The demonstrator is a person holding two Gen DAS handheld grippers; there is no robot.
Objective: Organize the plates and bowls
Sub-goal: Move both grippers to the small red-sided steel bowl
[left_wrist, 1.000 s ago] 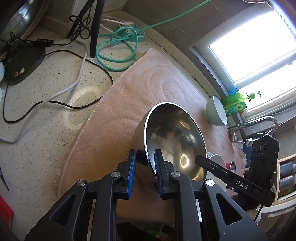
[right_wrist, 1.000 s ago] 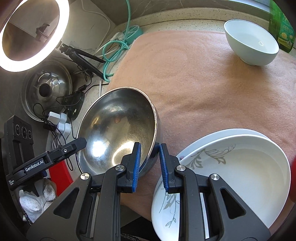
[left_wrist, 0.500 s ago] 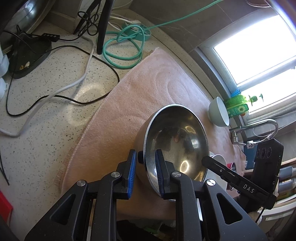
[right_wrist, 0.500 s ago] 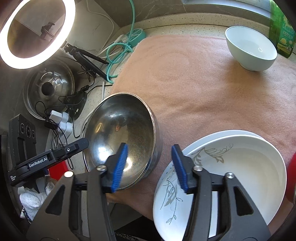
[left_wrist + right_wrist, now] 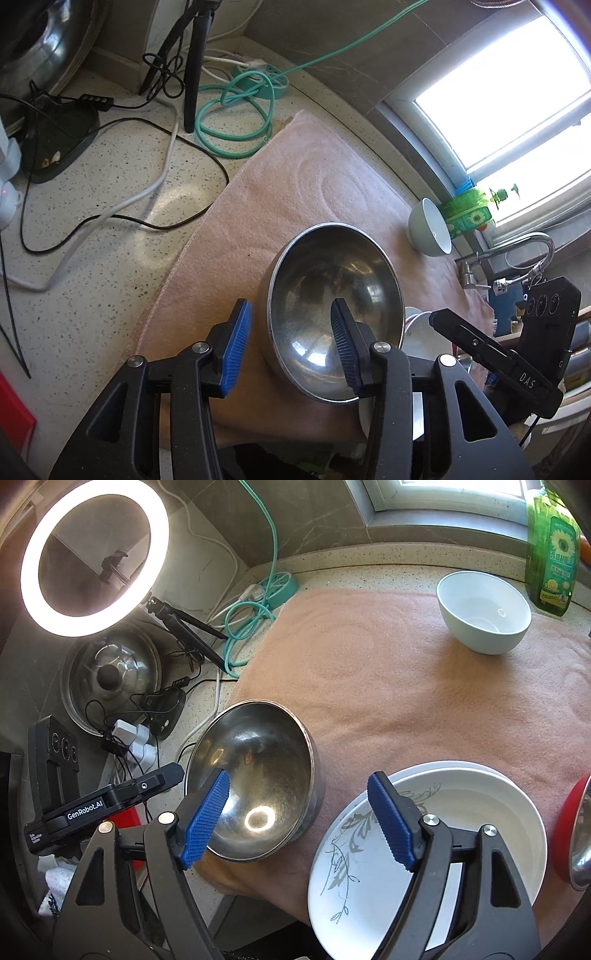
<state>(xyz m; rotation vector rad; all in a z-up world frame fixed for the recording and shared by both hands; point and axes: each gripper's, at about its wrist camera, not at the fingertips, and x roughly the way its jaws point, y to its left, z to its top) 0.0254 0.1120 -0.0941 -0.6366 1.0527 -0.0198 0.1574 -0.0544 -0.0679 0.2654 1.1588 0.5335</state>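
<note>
A steel bowl (image 5: 332,306) (image 5: 255,786) rests upright on the pink towel (image 5: 406,701), near the towel's front left corner. My left gripper (image 5: 290,314) straddles the bowl's near rim; its jaws are opening and the blue pads stand clear of the metal. My right gripper (image 5: 298,786) hovers just above the bowl's right side, its jaws opening wide with only air between them. A stack of white plates (image 5: 443,849) with a grey leaf pattern lies to the right of the bowl. A white bowl (image 5: 484,613) (image 5: 430,230) stands at the towel's far side.
Cables, a teal power strip (image 5: 280,585), a tripod with a ring light (image 5: 92,554) and a pot lid (image 5: 110,679) crowd the counter left of the towel. A green soap bottle (image 5: 552,550) stands behind the white bowl. A red-edged item (image 5: 569,830) is at the right edge.
Both grippers were shut on the steel bowl's rim and have let go. The bowl went from tilted to flat on the towel. The right gripper has lifted slightly.
</note>
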